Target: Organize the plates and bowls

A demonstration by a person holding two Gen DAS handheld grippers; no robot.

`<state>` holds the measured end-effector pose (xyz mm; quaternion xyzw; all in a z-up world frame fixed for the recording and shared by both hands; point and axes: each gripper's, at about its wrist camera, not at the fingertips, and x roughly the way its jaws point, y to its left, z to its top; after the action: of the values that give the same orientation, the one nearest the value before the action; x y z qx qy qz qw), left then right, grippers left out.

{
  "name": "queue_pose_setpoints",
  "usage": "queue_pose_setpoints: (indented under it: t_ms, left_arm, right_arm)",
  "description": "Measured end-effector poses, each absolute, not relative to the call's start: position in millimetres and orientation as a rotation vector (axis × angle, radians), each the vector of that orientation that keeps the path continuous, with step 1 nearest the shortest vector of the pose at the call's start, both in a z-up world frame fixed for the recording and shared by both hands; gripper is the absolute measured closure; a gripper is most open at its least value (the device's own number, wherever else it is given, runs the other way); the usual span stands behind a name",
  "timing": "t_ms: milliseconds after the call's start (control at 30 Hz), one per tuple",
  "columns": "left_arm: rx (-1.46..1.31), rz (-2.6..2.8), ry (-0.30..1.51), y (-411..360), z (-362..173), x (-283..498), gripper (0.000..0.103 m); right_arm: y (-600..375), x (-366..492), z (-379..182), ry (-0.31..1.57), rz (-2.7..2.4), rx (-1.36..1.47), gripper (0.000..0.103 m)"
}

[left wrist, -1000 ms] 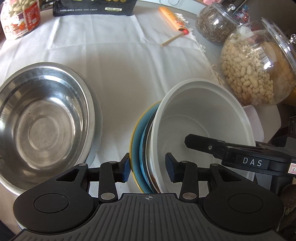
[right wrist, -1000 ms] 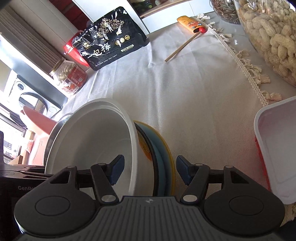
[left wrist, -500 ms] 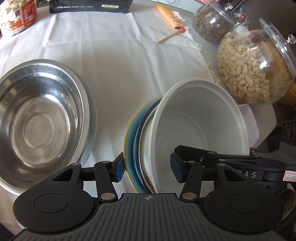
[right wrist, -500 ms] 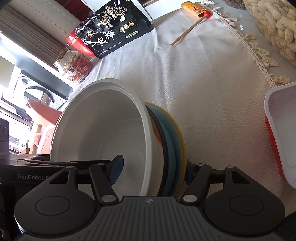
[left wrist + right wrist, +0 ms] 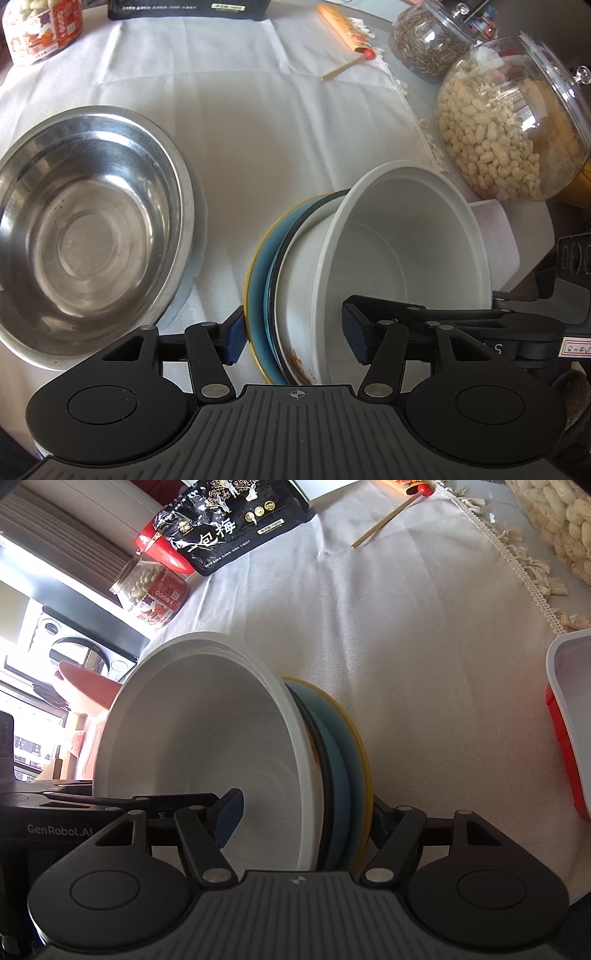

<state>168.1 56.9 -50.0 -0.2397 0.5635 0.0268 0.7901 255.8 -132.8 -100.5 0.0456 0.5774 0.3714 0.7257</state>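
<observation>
A tilted stack stands on edge on the white tablecloth: a deep white bowl [image 5: 406, 236] nested in a patterned bowl, a dark-rimmed plate and a blue plate with a yellow rim [image 5: 258, 295]. My left gripper [image 5: 295, 334] straddles the stack's near edge with its jaws opening. One pad is beside the yellow rim, the other stands free inside the bowl. My right gripper [image 5: 304, 821] straddles the white bowl [image 5: 192, 746] and blue plate [image 5: 343, 768] from the other side, jaws opening. Its inner pad sits clear of the bowl wall and its outer pad is hidden behind the plate. A steel bowl [image 5: 92, 229] lies to the left.
Two clear jars, one of peanuts [image 5: 498, 129] and one of seeds [image 5: 424, 40], stand at the right by the cloth's fringed edge. A white tub [image 5: 572, 701] sits beside the stack. At the back are a black snack bag [image 5: 236, 520], a red-labelled jar [image 5: 40, 29] and a thin stick [image 5: 343, 68].
My left jaws have spread wide and come off the stack's edge. The stack has come further in between my right fingers and stands more upright. My right jaws are slightly wider.
</observation>
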Motion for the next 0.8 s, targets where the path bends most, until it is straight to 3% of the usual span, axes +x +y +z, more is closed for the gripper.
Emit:
queue_pose_setpoints:
  t_ms: [800]
  left_arm:
    - [-0.487,0.061,1.202,51.1,-48.2,162.4,0.043]
  right_arm:
    - [-138.1,247.2,-101.0,1.277,0.836,0.106,0.039]
